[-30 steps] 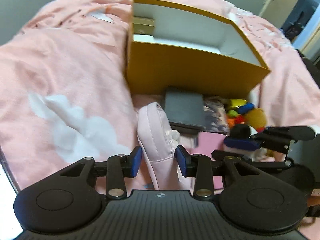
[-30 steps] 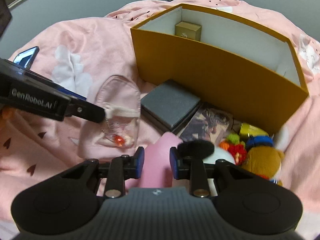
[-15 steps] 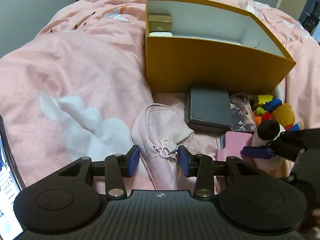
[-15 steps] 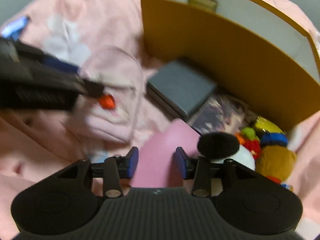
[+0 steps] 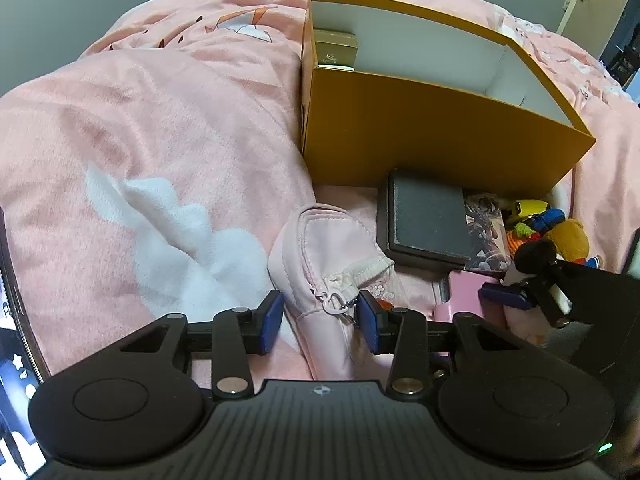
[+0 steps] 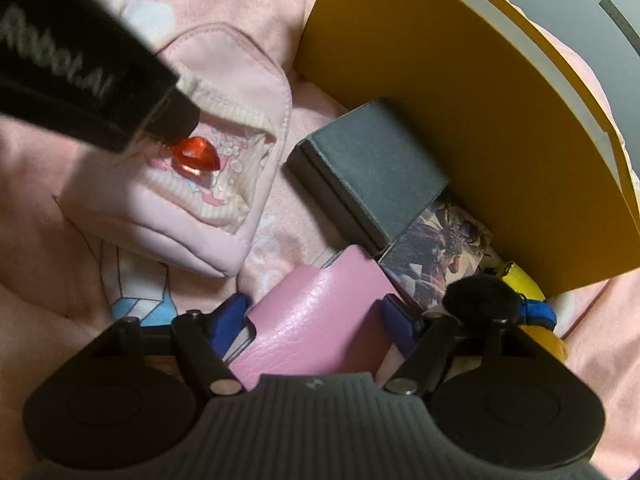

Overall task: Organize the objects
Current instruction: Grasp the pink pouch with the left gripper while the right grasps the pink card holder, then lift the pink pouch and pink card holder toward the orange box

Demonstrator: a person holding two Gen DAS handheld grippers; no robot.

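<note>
Left gripper (image 5: pixel 320 316): jaws spread, one blue pad on each side of the pink pouch's zipper end; whether the pads touch the fabric is hard to tell.
Right gripper (image 6: pixel 316 320): jaws parted wide around the pink wallet, a gap showing on the left pad's side, so not clamped.
Pink pouch (image 5: pixel 316 256): lies on the bed, just left of the grey box; its near end is cut off behind the left gripper's body. From the right wrist view a red heart charm (image 6: pixel 195 157) sits at its pocket, partly under the blurred left gripper.
Pink wallet (image 6: pixel 320 332): flat, near edge hidden under the right gripper's body.
Grey box (image 5: pixel 430 220): closed, just in front of the orange box's wall, partly overlapping a picture card (image 6: pixel 440 252).
Orange box (image 5: pixel 432 136): open-topped, white inside, a small gold box (image 5: pixel 335 50) in its far left corner; much of its floor is hidden by the front wall.
Plush toys (image 5: pixel 560 236): crowded at the right, partly blocked by the right gripper, individual shapes hard to separate.
Bed (image 5: pixel 160 140): pink blanket with white cloud print.
</note>
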